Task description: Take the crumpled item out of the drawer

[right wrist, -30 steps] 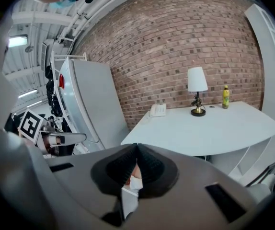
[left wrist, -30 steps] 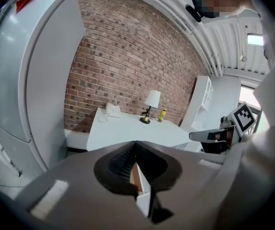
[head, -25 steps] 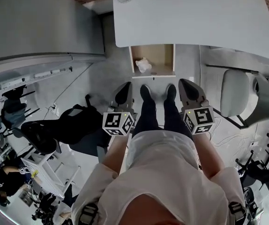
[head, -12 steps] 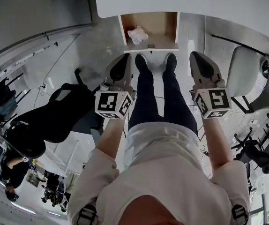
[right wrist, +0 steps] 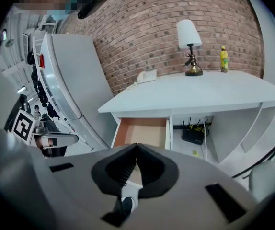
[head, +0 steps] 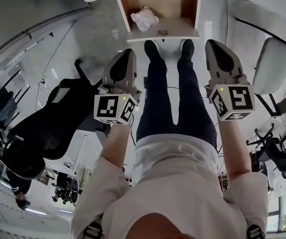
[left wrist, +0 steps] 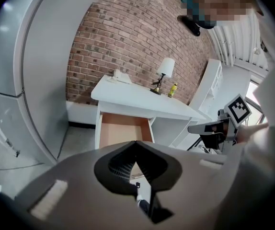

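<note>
Crumpled white item (head: 144, 19), apparently paper or thin cloth, lying inside the open light-brown wooden drawer (head: 124, 8) of the white desk (left wrist: 137, 99), in the drawer's left part and close to its left wall. The drawer is pulled out, so access to the item is already given; the removal itself is not yet begun, since the item rests on the drawer floor and nothing touches it. The left gripper (head: 126, 58) and the right gripper (head: 216, 50), both grey and two-jawed, are held either side of the person's dark-trousered legs (head: 175, 98), pointing towards the drawer but apart from it. The left gripper view shows the left gripper's jaws (left wrist: 136, 146) pressed together with nothing between them; the right gripper view shows the same of the right gripper (right wrist: 136, 148). In both gripper views the drawer's bare interior appears above the jaws, while the item is hidden behind the gripper bodies. Remaining steps, by judgement: bring one gripper down into the drawer's left part, part its jaws, close them on the item, and lift it clear of the drawer walls.
</note>
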Demonstrator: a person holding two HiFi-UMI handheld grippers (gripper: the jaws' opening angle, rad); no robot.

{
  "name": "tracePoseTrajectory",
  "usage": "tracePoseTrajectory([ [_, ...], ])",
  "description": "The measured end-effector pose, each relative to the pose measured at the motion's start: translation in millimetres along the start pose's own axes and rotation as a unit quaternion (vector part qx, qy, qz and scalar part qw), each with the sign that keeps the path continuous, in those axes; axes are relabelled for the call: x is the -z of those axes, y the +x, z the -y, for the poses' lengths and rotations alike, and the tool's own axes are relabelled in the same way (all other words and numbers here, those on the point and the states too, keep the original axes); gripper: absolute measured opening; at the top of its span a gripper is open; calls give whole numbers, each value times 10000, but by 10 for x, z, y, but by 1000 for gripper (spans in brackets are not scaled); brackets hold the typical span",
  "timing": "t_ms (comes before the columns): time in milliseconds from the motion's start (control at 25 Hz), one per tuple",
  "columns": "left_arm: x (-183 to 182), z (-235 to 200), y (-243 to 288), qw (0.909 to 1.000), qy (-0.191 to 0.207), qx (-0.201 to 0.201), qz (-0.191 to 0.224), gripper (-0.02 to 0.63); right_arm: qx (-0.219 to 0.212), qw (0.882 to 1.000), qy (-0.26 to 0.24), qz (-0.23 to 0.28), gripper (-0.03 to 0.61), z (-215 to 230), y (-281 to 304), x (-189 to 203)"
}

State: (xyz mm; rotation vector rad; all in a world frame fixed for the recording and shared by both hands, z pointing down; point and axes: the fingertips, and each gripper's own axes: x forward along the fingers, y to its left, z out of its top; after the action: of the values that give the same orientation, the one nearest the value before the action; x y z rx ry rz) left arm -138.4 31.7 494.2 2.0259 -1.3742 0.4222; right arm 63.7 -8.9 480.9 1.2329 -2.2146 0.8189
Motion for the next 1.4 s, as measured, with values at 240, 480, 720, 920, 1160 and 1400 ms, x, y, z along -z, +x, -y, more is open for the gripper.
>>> tracePoseTrajectory([
  [240,264,-36,171,9999,-104,0,-124,9,-132,9996,209,-100,8,-13,193,242],
  [480,353,-63,242,9998,-156,-43,-96,9,-172,9993,293,-141,8,-45,311,389],
  [720,457,-19,232,9994,-260,143,-171,9,-250,9986,388,-247,8,-84,353,498],
  [920,450,-39,292,9997,-206,88,-130,9,-275,9985,398,-259,8,-113,390,508],
  [1160,540,-151,487,9977,-588,43,-319,199,-266,9982,457,-289,8,-81,412,556],
  [1400,794,-396,750,9853,-1510,-105,-789,201,-246,9980,530,-253,8,-51,410,593],
])
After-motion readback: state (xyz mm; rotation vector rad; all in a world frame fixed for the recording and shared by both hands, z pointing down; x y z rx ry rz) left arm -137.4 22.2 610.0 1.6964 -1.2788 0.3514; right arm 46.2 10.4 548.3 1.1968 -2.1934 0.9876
